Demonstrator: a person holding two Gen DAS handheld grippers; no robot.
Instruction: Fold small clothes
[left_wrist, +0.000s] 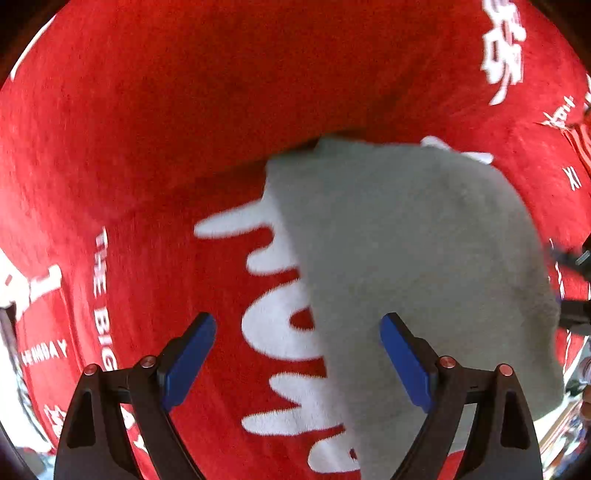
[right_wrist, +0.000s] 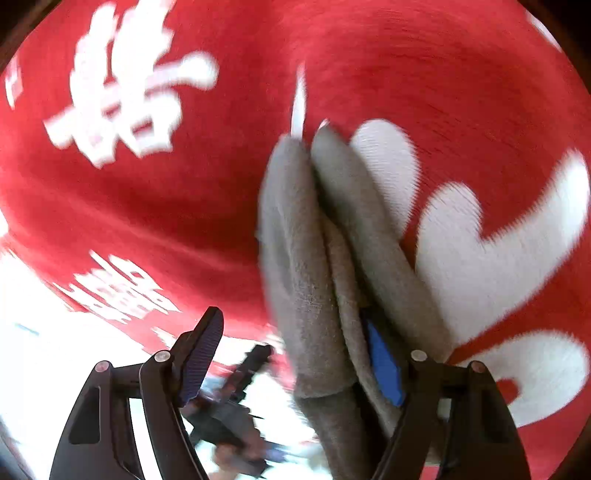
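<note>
Underneath everything lay the red cloth (left_wrist: 155, 122) with large white lettering, a soft pile surface spread over the worktop and filling both views. On it, from the centre toward three o'clock in the left wrist view, rested the grey garment (left_wrist: 413, 240), a small fleecy piece lying flat with a rounded far edge. It looked light, limp and thick-napped, likely to sag and cling to the pile rather than slide, so an edge or corner seemed the sensible place to take hold.

In the right wrist view the same grey garment (right_wrist: 295, 258) showed as stacked folds running from twelve to six o'clock. The left tongs (left_wrist: 297, 360) hung spread wide above the cloth and pinched nothing; the garment's near edge lay under the right-hand pad (left_wrist: 406, 365). The right tongs (right_wrist: 291, 363) stood partly open, fabric draped against the blue pad (right_wrist: 384, 365) at five o'clock, the other pad clear of it.

Beyond the cloth's edge at seven o'clock sat blurred dark objects (right_wrist: 236, 398), unidentifiable. Nothing on the cloth obstructed.
</note>
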